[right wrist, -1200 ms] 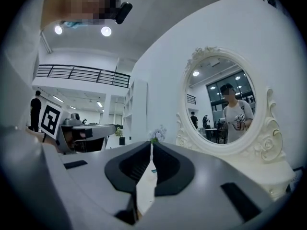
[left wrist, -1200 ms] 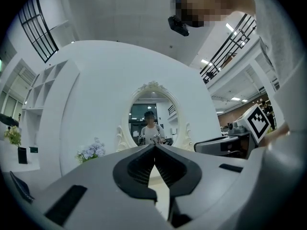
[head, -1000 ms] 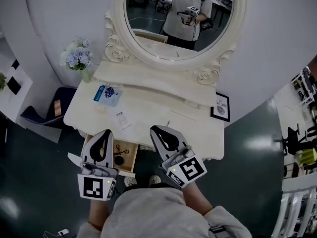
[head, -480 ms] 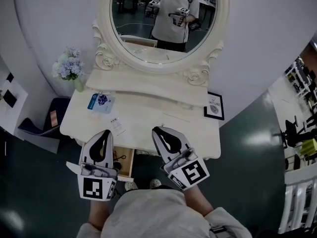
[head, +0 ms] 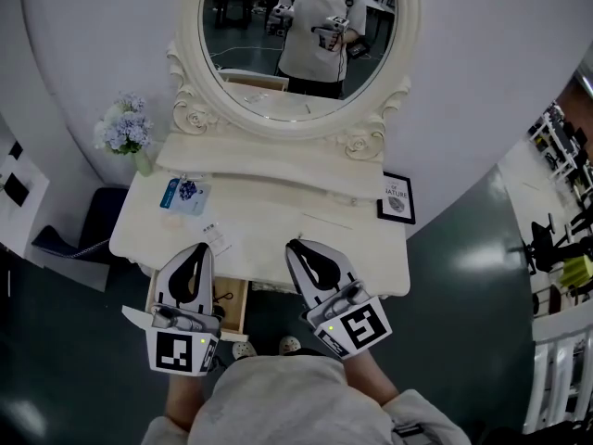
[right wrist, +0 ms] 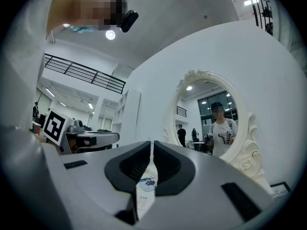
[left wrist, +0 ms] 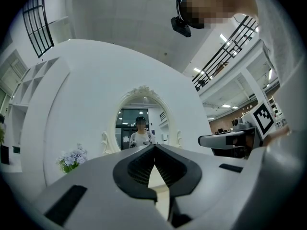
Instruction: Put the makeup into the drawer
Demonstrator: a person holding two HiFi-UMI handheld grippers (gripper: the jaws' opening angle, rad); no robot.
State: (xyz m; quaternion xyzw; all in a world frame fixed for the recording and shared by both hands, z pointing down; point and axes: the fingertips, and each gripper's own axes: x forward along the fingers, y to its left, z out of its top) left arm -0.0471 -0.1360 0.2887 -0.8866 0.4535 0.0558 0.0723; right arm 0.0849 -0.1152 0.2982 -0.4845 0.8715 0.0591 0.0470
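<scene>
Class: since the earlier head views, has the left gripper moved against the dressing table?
Yes, slightly. The left gripper has edged toward the mirror: its tip now overlaps the table top beyond the open drawer.

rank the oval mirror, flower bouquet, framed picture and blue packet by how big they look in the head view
1. oval mirror, by far the largest
2. flower bouquet
3. framed picture and blue packet: these look about alike, so I would not put one ahead of the other

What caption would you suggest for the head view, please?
Left gripper and right gripper, both shut, held before a white dressing table with one drawer open.
</scene>
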